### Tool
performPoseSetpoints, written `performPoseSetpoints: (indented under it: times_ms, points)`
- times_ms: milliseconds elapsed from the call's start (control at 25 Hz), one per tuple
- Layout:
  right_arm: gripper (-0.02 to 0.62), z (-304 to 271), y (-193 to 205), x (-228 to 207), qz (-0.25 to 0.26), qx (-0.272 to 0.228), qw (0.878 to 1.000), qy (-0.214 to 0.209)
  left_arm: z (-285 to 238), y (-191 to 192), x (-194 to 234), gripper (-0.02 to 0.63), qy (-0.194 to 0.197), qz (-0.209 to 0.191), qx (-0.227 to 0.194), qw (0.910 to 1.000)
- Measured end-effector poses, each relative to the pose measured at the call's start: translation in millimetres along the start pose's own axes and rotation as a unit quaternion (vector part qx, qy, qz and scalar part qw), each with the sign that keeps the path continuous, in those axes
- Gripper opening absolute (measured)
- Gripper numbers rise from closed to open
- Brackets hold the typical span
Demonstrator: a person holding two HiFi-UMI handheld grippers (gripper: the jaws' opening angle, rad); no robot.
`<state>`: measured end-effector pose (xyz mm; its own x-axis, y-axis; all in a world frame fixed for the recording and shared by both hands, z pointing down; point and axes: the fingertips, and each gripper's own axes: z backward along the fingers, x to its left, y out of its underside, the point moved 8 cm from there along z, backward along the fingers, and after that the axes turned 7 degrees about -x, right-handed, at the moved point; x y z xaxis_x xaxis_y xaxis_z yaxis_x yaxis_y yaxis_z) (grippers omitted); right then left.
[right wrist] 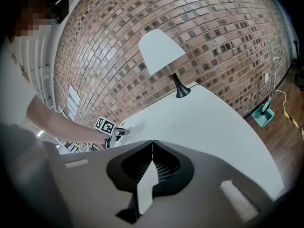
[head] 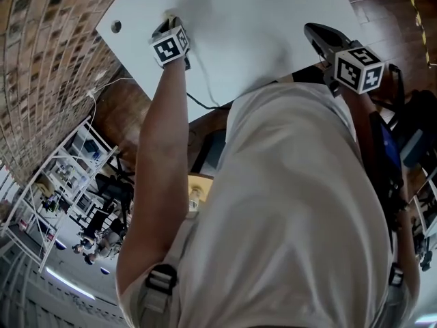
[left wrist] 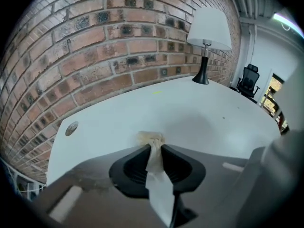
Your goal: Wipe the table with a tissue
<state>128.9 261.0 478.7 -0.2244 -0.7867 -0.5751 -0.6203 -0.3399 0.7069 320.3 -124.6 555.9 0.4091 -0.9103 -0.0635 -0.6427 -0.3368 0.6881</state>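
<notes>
A red-brown brick wall (left wrist: 95, 56) runs along the far edge of the white table (left wrist: 213, 122) — a round grommet (left wrist: 71, 128) is set in the table's corner. A lamp (left wrist: 207, 37) with a white shade and a black stem stands on the table near the bricks. Past it a black office chair (left wrist: 248, 80) sits by a white wall, under a bright strip light (left wrist: 285, 20). The floor (head: 382, 5) is dark wood — white wire shelving (head: 68, 176) stands beside the brick.
</notes>
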Motion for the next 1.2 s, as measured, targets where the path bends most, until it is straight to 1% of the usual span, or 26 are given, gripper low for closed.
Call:
performPoseSetpoints:
  times_ms: [120, 400, 480, 600, 680, 800, 880, 920, 960, 1000, 1080, 1200]
  points:
    - [0.009, 1, -1, 1, 0.000, -0.004, 1.000, -0.001, 1, 0, -10, 0.058, 0.014, -0.014, -0.002, 0.9998]
    - [0.009, 5, 0, -4, -0.002, -0.005, 1.000, -0.002, 4, 1, -39, 0.058, 0.032, -0.021, 0.002, 0.9993]
    - [0.009, 5, 0, -5, -0.002, -0.006, 1.000, -0.004, 4, 2, -47, 0.058, 0.039, -0.012, 0.005, 0.9992]
    - [0.009, 6, -1, -7, -0.001, -0.007, 1.000, -0.010, 7, 3, -60, 0.064, 0.061, 0.018, 0.011, 0.9979]
    - [0.009, 4, -2, -8, -0.002, -0.005, 1.000, -0.015, 4, 8, -66, 0.067, 0.095, 0.054, 0.014, 0.9939]
    - [0.009, 1, -5, -8, -0.002, -0.004, 1.000, -0.021, 9, 8, -80, 0.067, 0.162, 0.101, 0.028, 0.9811]
    - [0.009, 0, -8, -8, -0.002, -0.004, 1.000, -0.026, 16, 9, -97, 0.069, 0.214, 0.118, 0.029, 0.9693]
    - [0.009, -2, -9, -8, -0.003, -0.004, 1.000, -0.028, 19, 10, -105, 0.069, 0.233, 0.120, 0.024, 0.9647]
    - [0.009, -4, -11, -9, -0.003, -0.004, 1.000, -0.031, 22, 11, -112, 0.069, 0.246, 0.119, 0.017, 0.9619]
    - [0.009, -5, -12, -9, -0.003, -0.004, 0.999, -0.033, 25, 11, -118, 0.071, 0.251, 0.118, 0.010, 0.9607]
    - [0.009, -8, -16, -11, -0.004, -0.002, 0.999, -0.037, 29, 11, -125, 0.071, 0.249, 0.124, -0.002, 0.9607]
    - [0.009, -9, -21, -14, -0.002, 0.001, 0.999, -0.044, 33, 8, -126, 0.072, 0.226, 0.136, -0.023, 0.9643]
